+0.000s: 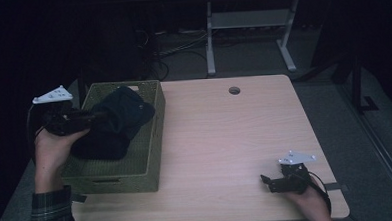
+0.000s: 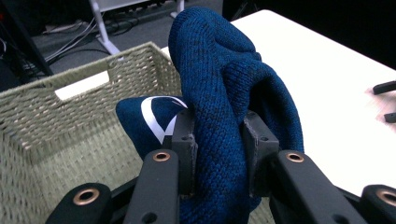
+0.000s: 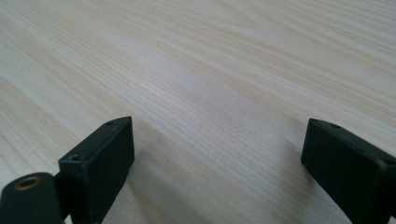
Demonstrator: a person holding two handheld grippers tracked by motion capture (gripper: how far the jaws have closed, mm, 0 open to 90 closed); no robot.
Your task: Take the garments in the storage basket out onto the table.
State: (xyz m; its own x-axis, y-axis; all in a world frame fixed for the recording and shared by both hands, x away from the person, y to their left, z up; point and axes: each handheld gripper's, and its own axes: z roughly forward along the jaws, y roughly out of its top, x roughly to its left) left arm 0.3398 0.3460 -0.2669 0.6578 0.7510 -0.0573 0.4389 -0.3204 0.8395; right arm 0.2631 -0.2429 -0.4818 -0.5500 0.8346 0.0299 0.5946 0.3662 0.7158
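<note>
The left gripper (image 2: 219, 154) has its jaws clenched on a fold of a dark blue knitted garment (image 2: 224, 93), pinching the cloth between the two pads. In the high view that gripper (image 1: 91, 116) reaches in level from the left rim of the woven basket (image 1: 153, 142), which sits at the left end of the table (image 1: 225, 139). The garment (image 1: 119, 121) hangs bunched over the middle of the basket, its bulk running from the jaws toward the far right corner while the lower part sags onto the basket floor. So the cloth lies straight ahead of the left jaws and partly below them; I judge that getting it out means lifting it clear of the right wall and over to the bare table beyond.

Up close it is a thick, stretchy knit, deep blue, folded over itself in rounded lumps, with a smooth patch bearing a curved white stripe (image 2: 156, 116) showing just left of the pinched fold.

The right gripper (image 1: 269, 180) rests near the front right corner of the table, well apart from the basket. Its jaws stand released, spread wide over bare wood (image 3: 210, 93) with nothing between them. The left hand (image 1: 53, 147) is plainly the nearer one.
</note>
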